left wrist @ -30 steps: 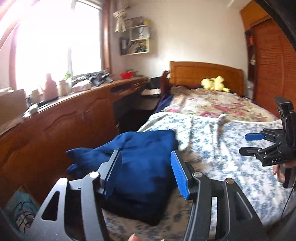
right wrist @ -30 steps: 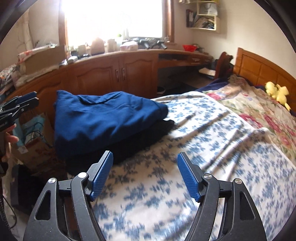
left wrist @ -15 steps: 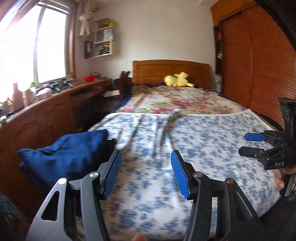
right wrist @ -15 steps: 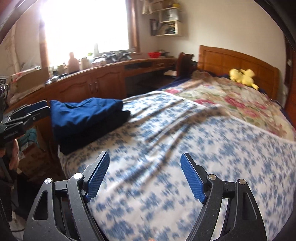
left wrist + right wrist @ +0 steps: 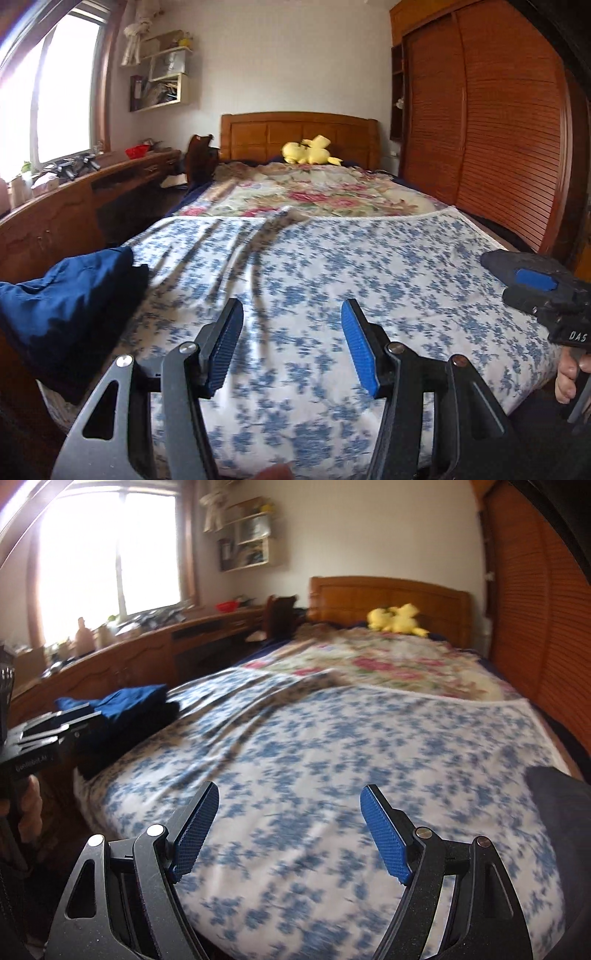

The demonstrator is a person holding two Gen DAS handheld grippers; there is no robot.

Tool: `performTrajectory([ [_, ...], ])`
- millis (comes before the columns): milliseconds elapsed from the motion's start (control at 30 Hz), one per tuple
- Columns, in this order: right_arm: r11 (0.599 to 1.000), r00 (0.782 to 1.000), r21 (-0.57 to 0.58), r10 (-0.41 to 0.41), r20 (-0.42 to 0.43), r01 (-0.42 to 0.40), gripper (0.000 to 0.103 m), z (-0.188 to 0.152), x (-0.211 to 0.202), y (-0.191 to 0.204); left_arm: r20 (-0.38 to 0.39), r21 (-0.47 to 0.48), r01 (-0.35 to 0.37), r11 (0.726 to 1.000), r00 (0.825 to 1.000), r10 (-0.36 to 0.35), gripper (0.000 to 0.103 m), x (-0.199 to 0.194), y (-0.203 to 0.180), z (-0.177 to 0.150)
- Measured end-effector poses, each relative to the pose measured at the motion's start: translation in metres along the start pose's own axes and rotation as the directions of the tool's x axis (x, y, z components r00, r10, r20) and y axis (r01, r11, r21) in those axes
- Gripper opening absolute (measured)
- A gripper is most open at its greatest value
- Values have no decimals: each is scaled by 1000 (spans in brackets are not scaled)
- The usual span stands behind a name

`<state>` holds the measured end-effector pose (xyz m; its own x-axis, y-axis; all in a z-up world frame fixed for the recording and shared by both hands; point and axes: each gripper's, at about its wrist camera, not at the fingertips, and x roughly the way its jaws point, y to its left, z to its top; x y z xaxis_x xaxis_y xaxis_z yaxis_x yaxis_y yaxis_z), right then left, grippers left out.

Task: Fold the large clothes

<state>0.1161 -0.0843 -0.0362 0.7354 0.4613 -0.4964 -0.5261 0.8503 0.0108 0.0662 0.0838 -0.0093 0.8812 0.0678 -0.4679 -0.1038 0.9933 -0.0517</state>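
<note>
Both tongs, left gripper and right gripper, are wide and empty; a careless bump could topple the folded blue clothes at the left edge.

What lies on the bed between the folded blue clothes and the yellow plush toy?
Between the folded blue clothes and the yellow plush toy lie only the blue-flowered sheet and the pink-flowered quilt; both views show this.

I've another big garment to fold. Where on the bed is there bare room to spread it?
The blue-flowered sheet lies bare from the folded blue clothes at its left edge to the wardrobe side. The headboard end is crowded: floral quilt, yellow toy.
</note>
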Motion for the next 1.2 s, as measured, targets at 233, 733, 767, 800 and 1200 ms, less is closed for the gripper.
performTrajectory([
  [233,993,993,84,-85,75,79,81,-2,-43,-30,27,21,52,998,998,-52,55,-7,-35,14],
  [733,985,980,128,-136,145,117,81,-2,-86,-36,56,35,92,995,994,-94,55,-37,-58,18],
  [767,984,980,131,-137,146,118,81,-3,-87,-36,56,38,91,995,994,-93,55,-38,-58,18],
  [800,984,980,132,-134,145,115,81,-3,-87,-36,57,41,89,995,994,-92,55,-39,-60,17],
  [1200,984,980,133,-138,144,119,81,-7,-86,-37,53,62,85,994,995,-88,55,-40,-67,13],
])
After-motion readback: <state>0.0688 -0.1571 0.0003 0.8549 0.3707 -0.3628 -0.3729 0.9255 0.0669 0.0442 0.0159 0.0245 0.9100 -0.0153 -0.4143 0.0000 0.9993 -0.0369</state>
